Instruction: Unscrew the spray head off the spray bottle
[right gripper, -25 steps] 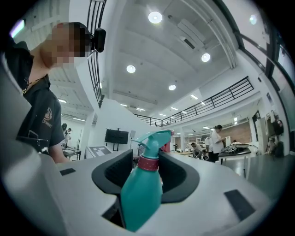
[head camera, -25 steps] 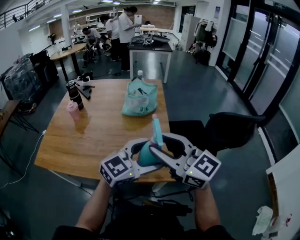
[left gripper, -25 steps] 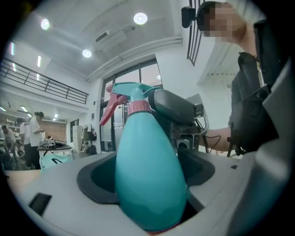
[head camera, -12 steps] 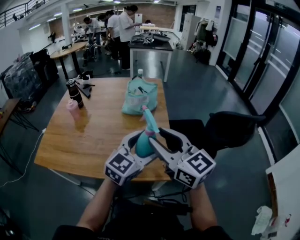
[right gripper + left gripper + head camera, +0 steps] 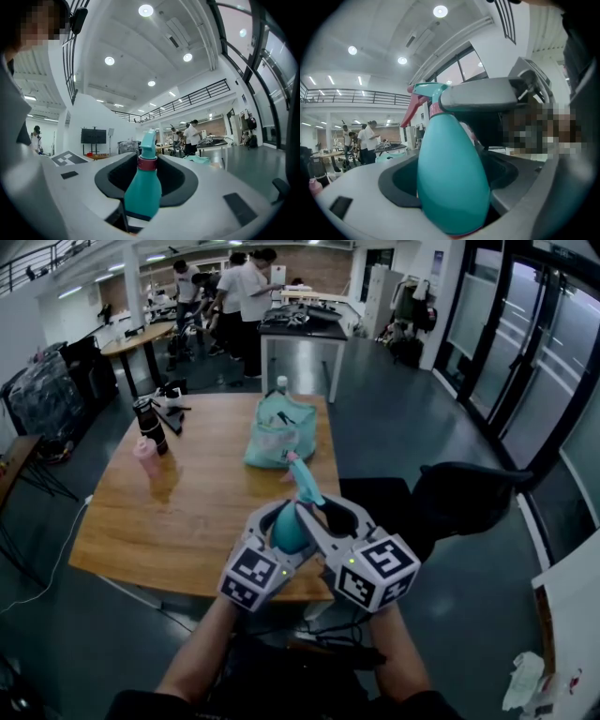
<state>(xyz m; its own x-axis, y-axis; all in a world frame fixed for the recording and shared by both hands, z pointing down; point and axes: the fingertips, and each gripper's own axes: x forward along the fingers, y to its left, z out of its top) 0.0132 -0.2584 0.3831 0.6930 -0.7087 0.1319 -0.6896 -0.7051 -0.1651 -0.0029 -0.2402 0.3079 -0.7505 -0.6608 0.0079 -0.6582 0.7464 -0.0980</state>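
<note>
Spray bottle [image 5: 291,532] clamped in left gripper [image 5: 284,521], right gripper [image 5: 328,519] jaws apart, closing around it

The bag [image 5: 279,439] lies on the table [image 5: 187,512], behind the spray bottle [image 5: 289,532].

Bright, even light from ceiling lamps [image 5: 146,10] — soft sheen on the spray bottle [image 5: 450,173] — fisheye views, black corners
</note>
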